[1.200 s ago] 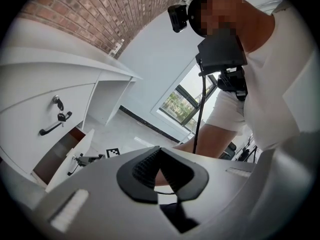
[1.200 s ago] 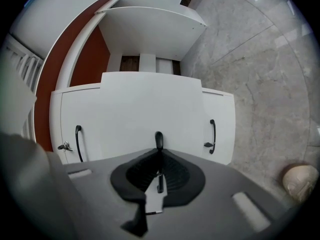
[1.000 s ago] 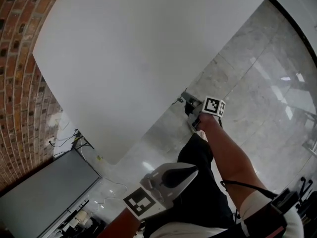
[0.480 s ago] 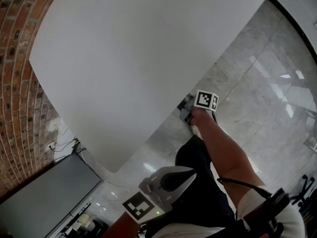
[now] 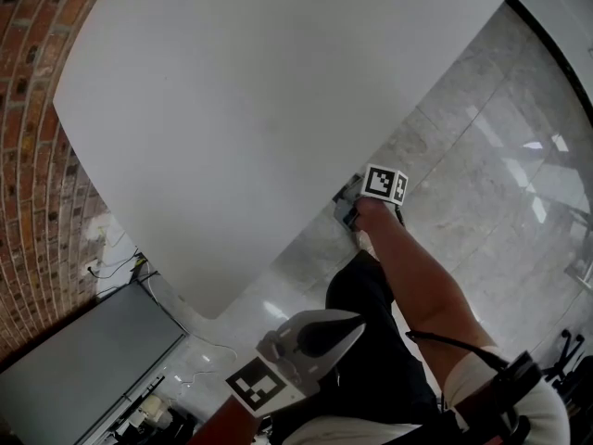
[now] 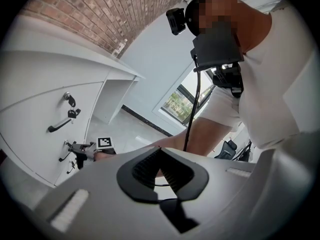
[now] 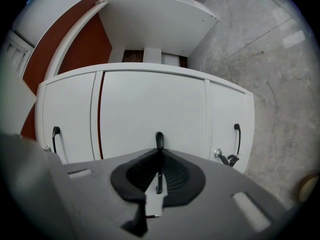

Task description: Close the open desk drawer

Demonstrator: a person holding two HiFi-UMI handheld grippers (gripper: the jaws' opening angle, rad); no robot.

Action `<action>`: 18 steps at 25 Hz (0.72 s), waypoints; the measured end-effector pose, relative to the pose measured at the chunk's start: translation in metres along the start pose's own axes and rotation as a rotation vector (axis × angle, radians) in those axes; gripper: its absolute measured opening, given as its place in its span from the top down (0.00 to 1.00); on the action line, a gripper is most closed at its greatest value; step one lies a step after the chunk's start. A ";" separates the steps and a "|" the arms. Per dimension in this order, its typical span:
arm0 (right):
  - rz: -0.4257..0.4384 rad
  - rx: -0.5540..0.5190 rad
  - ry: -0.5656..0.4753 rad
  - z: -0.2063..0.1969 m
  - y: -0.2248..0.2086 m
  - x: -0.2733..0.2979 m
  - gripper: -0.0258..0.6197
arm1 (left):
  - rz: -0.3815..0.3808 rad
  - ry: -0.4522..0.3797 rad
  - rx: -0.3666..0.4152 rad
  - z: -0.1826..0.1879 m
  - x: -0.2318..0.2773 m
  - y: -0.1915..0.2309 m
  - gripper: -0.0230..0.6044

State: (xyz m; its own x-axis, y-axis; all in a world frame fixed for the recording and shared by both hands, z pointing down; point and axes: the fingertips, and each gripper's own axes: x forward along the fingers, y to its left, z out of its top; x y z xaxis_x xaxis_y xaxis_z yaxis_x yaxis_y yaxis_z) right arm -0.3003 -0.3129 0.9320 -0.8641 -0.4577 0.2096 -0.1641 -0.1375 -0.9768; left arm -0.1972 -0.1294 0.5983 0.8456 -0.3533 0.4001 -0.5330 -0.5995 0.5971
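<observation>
As the right tool (image 7: 159, 176), clamped on the drawer handle (image 7: 159, 140), has edged in toward the table (image 5: 232, 109), the drawer front (image 7: 150, 109) sits approx. flush, i.e. nearly closed; left tool (image 6: 162, 169) slack, empty.

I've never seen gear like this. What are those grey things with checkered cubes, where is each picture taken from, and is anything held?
No robot: a person holds a two-jaw gripper, marker cube included, in each hand. The head view looks down from a camera on the person's head, over a white desk top with nothing showing on it and a marble floor. The other two pictures come from cameras riding on the grippers. The right gripper is shut on a black drawer handle. The left gripper hangs open and empty.
</observation>
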 end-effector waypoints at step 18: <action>-0.313 -0.303 0.112 -0.001 0.017 -0.078 0.81 | 0.035 -0.065 0.020 0.027 -0.028 -0.039 0.96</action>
State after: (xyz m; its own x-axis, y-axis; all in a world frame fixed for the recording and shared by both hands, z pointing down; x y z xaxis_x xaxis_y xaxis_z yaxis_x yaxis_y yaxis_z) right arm -0.2361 -0.2786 0.8992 -0.7942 -0.3345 0.5073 -0.5434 0.0175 -0.8393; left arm -0.1987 -0.1151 0.5452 0.8271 -0.4198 0.3738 -0.5619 -0.6004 0.5691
